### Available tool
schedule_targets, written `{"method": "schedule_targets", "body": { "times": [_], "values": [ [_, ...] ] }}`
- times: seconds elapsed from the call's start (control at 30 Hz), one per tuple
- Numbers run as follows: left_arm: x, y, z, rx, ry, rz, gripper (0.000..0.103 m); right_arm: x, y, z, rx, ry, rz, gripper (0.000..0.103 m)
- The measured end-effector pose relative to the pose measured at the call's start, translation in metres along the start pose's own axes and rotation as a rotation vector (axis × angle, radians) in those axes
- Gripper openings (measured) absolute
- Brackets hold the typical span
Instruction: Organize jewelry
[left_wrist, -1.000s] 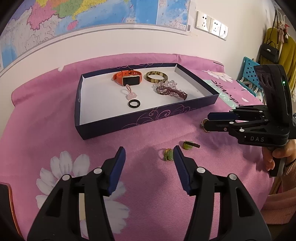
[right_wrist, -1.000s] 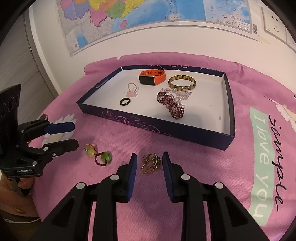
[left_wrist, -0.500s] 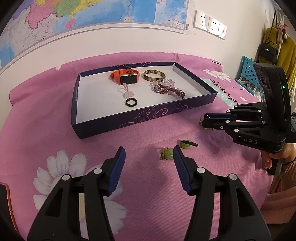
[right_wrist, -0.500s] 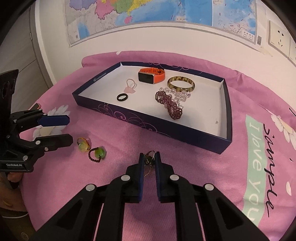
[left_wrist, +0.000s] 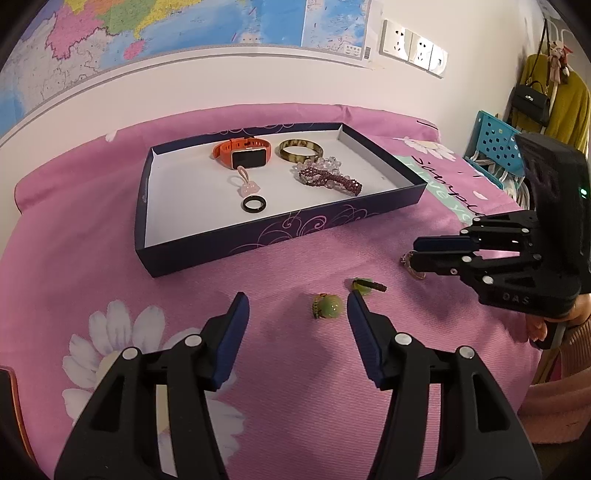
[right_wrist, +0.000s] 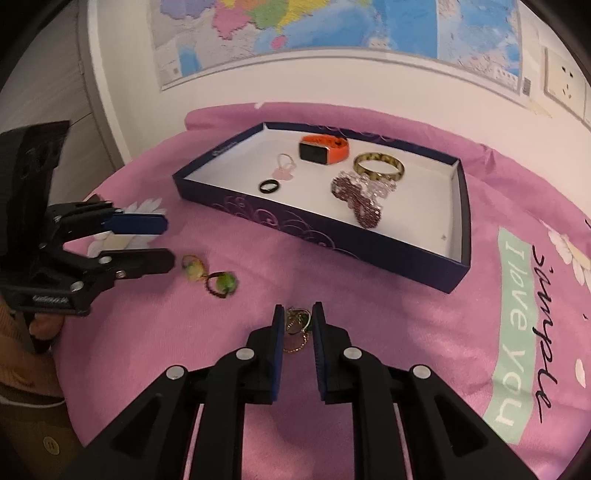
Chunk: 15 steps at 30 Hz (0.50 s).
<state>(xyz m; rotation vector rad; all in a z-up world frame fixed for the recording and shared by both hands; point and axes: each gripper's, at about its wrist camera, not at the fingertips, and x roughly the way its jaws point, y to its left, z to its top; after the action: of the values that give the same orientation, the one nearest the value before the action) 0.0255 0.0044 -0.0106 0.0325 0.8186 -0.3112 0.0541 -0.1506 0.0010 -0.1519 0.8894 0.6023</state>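
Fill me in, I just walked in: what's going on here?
A person with a gripper in each hand is sorting jewelry into a dark tray on a pink cloth. The right gripper, whose jaws have just been opening slightly, grips a gold trinket between them. The left gripper hangs open by two green rings on the cloth. A watch, bangle and bracelets already lie in the tray.

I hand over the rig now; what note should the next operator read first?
Left gripper: open, empty, hovering near the two green rings on the pink cloth.
Right gripper: fingers on the gold ring cluster, having just opened slightly.
Done: watch, bangle, beaded bracelets, black ring and pink charm lie in the box.
Left to do: the cluster and both green rings go into the box.
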Motion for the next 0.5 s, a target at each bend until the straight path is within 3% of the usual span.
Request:
{"method": "schedule_targets", "body": {
  "times": [0.43, 0.5],
  "values": [
    [0.005, 0.002, 0.0, -0.014, 0.014, -0.012, 0.055, -0.01, 0.026, -0.004, -0.127, -0.031, 0.03, 0.014],
    [0.005, 0.002, 0.0, -0.015, 0.014, -0.014, 0.055, -0.01, 0.022, -0.004, -0.099, -0.036, 0.034, 0.015]
  ]
}}
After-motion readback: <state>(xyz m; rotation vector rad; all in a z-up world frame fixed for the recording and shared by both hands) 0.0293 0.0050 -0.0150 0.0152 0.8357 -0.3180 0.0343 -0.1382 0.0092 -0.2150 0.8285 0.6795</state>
